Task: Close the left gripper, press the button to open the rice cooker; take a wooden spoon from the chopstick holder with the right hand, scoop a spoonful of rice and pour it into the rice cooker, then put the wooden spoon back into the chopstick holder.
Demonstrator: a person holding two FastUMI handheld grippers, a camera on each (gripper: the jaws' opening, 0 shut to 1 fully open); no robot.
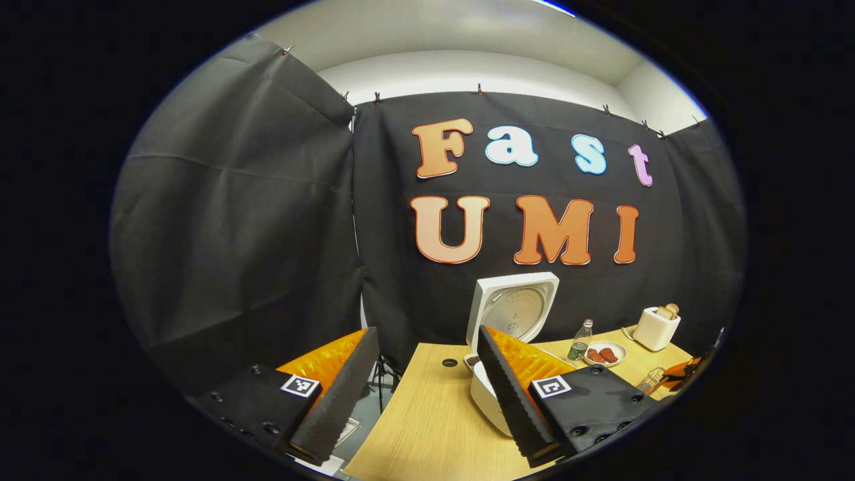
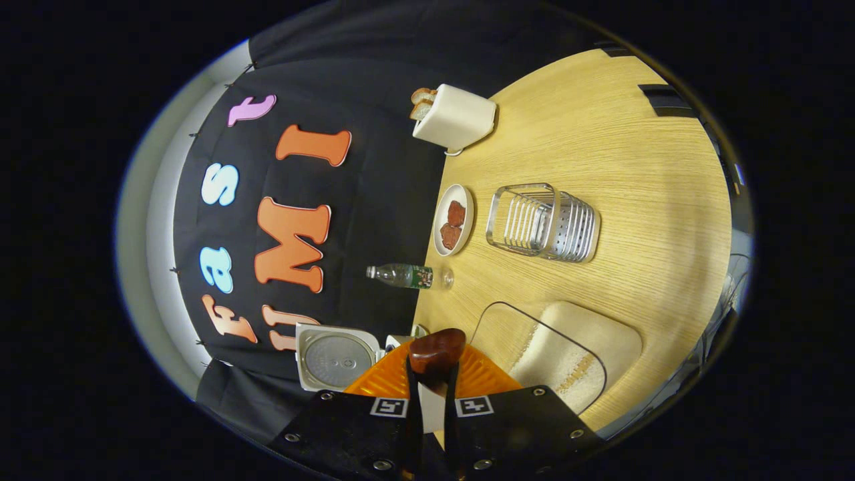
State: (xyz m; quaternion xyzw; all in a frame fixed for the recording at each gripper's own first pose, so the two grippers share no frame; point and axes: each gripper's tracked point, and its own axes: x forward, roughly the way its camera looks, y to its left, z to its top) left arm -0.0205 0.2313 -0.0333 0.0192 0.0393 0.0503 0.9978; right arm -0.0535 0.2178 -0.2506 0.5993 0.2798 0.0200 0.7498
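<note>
In the left gripper view the white rice cooker (image 1: pixel 511 314) stands on the wooden table (image 1: pixel 427 414) with its lid raised. My left gripper (image 1: pixel 426 331) is open and holds nothing; its right finger covers part of the cooker's body. In the right gripper view, which is rolled on its side, my right gripper (image 2: pixel 437 366) is shut on the wooden spoon (image 2: pixel 437 349), whose dark bowl sticks out past the fingertips. The cooker's open lid (image 2: pixel 337 357) lies just left of it. A clear tray of rice (image 2: pixel 574 357) sits to the right. The metal chopstick holder (image 2: pixel 544 222) stands farther off.
A plate with red food (image 2: pixel 453 219), a small bottle (image 2: pixel 401 274) and a white toaster with bread (image 2: pixel 454 117) line the table's back edge by the black cloth. The same plate (image 1: pixel 604 354) and toaster (image 1: pixel 656 327) sit right of the cooker.
</note>
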